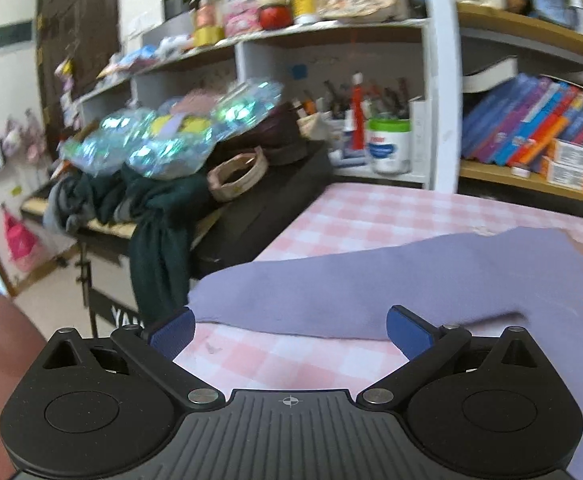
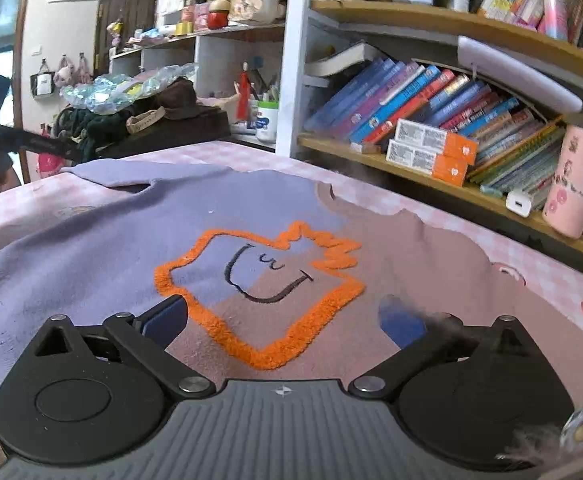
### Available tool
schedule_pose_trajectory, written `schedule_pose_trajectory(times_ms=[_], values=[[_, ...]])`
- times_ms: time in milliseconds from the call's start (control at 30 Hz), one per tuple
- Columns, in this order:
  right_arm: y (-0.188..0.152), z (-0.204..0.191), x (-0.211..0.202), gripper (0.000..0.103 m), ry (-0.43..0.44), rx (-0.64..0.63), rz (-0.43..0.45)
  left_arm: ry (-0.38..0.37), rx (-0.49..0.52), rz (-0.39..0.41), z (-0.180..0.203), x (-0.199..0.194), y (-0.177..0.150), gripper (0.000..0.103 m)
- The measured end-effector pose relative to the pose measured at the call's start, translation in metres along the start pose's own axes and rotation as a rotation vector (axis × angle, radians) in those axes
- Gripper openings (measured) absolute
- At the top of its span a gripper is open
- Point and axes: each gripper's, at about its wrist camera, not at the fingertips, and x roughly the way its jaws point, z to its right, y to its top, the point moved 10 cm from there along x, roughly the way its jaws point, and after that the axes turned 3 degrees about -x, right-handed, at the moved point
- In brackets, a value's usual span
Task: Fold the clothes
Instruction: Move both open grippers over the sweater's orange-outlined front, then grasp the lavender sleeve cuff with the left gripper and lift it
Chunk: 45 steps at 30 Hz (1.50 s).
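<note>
Sweater (image 2: 251, 240) edges cut off; right gripper (image 2: 283, 320) fingertip blurred, jaws apart

Your left wrist camera is sitting low over the near-left edge of the counter (image 1: 371, 208), looking forward between its jaws along a lilac sleeve (image 1: 371, 284) toward the cluttered side table (image 1: 251, 216) and the shelves (image 1: 331, 32). Your right wrist camera is hanging close above the sweater (image 2: 91, 248), facing across its orange emblem (image 2: 259, 292) toward the bookshelf (image 2: 431, 24). Both views are sharing the checked counter, the lilac garment, the side table's pile and the white shelf unit behind.
</note>
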Motion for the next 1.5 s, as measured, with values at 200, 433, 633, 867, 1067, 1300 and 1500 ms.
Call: schedule_pose_trajectory(times_ms=[200, 433, 633, 867, 1067, 1300, 1500], values=[[-0.001, -0.004, 0.002, 0.103, 0.019, -0.013, -0.009, 0.064, -0.15, -0.094, -0.036, 0.04, 0.005, 0.102], [-0.003, 0.006, 0.003, 0.103, 0.038, 0.068, -0.019, 0.106, -0.276, -0.171, -0.066, 0.075, 0.003, 0.1], [-0.004, 0.007, 0.003, 0.103, 0.04, 0.076, -0.024, 0.108, -0.342, -0.174, -0.074, 0.085, 0.001, 0.075], [-0.003, 0.006, 0.002, 0.103, 0.023, 0.06, -0.017, 0.058, -0.387, -0.125, -0.074, 0.08, 0.008, 0.018], [-0.005, 0.01, -0.006, 0.103, -0.007, 0.062, -0.007, -0.026, -0.353, -0.052, -0.058, 0.062, 0.03, 0.011], [-0.024, 0.013, -0.027, 0.103, -0.029, 0.082, -0.044, -0.223, -0.294, 0.02, 0.009, 0.032, 0.064, 0.01], [-0.036, 0.02, -0.045, 0.103, -0.081, 0.12, -0.049, -0.492, -0.201, 0.094, 0.121, -0.016, 0.102, 0.01]])
